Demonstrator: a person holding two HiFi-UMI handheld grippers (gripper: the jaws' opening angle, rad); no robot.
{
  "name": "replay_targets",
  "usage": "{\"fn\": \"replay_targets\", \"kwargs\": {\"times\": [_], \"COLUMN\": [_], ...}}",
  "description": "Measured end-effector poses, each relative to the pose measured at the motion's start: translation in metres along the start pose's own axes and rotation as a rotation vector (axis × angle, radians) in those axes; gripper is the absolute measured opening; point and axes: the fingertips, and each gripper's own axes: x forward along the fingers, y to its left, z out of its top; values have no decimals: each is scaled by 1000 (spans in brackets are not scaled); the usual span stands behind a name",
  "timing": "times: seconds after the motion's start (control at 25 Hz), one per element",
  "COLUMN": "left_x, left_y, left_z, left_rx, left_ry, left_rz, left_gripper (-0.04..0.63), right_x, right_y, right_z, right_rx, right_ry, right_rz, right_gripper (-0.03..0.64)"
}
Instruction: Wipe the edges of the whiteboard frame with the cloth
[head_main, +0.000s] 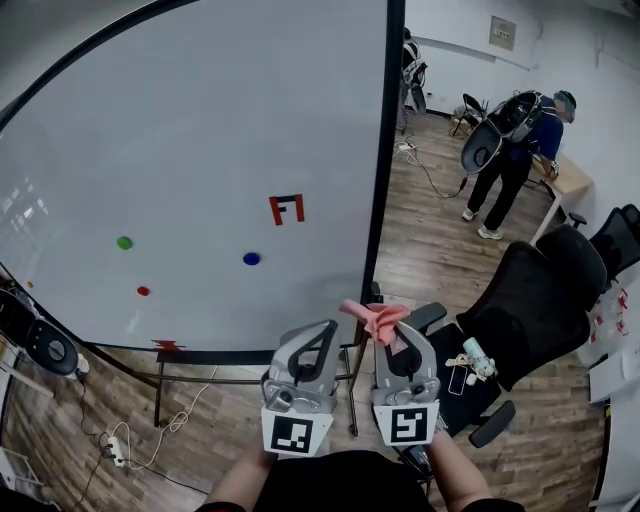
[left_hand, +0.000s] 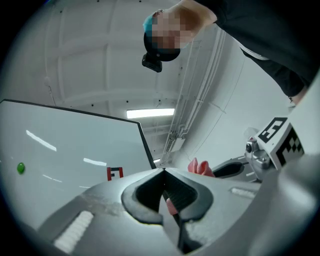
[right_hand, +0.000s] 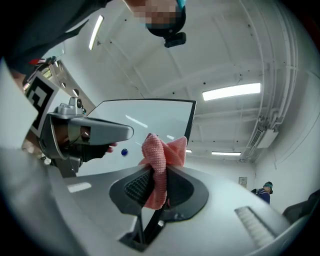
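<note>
both grippers are held low and side by side in front of the person, tips aimed up at the whiteboard (head_main: 190, 140)'s lower right corner. left gripper (head_main: 323, 332) – fingers (left_hand: 100, 210) pressed together, nothing between them. right gripper (head_main: 384, 338) pinches a pink cloth (head_main: 374, 318), just under the black frame (head_main: 385, 150)'s right edge; contact unclear. open wooden floor (head_main: 425, 250) lies beyond – an office chair (head_main: 535, 305) stands close by on the right.

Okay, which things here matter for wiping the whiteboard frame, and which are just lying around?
For the job: pink cloth, in the right gripper; whiteboard frame.
Lying about: office chair; blue magnet; green magnet; power strip.
</note>
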Motion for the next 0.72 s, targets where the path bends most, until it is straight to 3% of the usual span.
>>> {"fn": "replay_targets", "kwargs": {"times": [0.32, 0.48, 0.72], "left_x": [25, 43, 63], "left_y": [11, 19, 30], "left_z": [34, 53, 73], "left_rx": [53, 94, 148], "left_ry": [-91, -151, -187], "left_rz": [-25, -18, -11], "left_gripper": [-3, -3, -3], "right_x": [29, 43, 71], "right_y": [-19, -36, -49], "right_z": [36, 32, 56], "right_rx": [-96, -109, -243], "right_ry": [-66, 25, 3], "right_rz": [-8, -25, -2], "right_gripper": [52, 52, 52]}}
